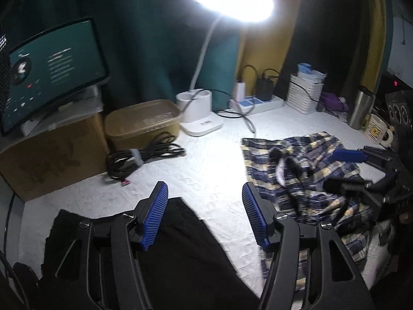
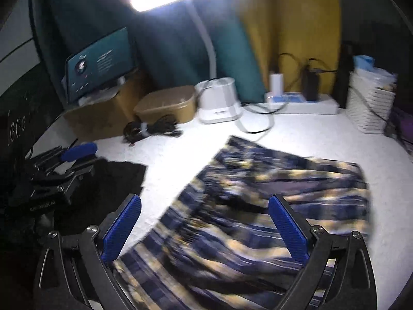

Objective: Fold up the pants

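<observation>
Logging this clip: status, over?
Left gripper and right gripper open, empty. Plaid pants rumpled on table. Black garment alongside.

The plaid pants [image 2: 258, 206] are soft woven cloth, rumpled, on a white table cover [image 1: 206, 160] with a fine pebbled, matt texture. Left of the pants lies a black garment [image 1: 180, 245], matt cloth (too dark to show weave). Both grippers have matt black plastic frames with ribbed blue pads [image 1: 155, 214] and shiny metal screws. Behind the pants stand a smooth white plastic lamp base [image 1: 198, 113], a woven white basket [image 1: 304, 97] and a brushed-metal flask [image 1: 360, 109]; further left, a matt cardboard box [image 1: 51, 155].
</observation>
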Available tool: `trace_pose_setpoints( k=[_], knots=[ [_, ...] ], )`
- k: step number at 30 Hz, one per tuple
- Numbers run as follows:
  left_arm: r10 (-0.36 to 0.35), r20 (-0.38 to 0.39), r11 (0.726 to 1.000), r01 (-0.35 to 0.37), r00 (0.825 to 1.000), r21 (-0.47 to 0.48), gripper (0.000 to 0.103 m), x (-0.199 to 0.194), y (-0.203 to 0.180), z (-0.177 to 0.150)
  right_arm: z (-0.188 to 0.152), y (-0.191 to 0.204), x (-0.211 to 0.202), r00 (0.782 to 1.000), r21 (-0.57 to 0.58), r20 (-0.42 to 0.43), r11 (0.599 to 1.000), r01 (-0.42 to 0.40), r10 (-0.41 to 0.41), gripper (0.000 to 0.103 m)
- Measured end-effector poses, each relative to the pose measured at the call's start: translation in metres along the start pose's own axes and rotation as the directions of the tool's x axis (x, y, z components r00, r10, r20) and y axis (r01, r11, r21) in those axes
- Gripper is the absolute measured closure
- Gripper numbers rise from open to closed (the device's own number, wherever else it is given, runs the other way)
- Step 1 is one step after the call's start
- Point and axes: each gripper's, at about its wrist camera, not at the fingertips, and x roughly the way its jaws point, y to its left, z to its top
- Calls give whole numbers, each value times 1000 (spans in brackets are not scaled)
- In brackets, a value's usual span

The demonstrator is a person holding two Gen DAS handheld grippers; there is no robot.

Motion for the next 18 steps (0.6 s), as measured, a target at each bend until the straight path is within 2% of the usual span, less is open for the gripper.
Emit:
trace_pose_setpoints(
  k=[4, 8, 14, 18],
  knots=[
    [-83, -5, 996, 83, 997, 45, 43, 9, -28, 7, -9, -36, -24, 997, 67, 36, 996, 61, -64, 4],
    [-130, -7, 987, 130, 991, 97, 43, 23, -56, 16, -23, -71, -41, 990, 115, 41, 985, 127, -133, 4],
    [-149, -57, 971, 157, 987, 183, 43, 58, -90, 23, -41, -120, -50, 979, 182, 25, 964, 193, -201, 4],
    [-153, -96, 961, 171, 983, 218, 43, 79, -103, 23, -48, -144, -49, 979, 200, 23, 960, 193, -202, 6]
  ],
)
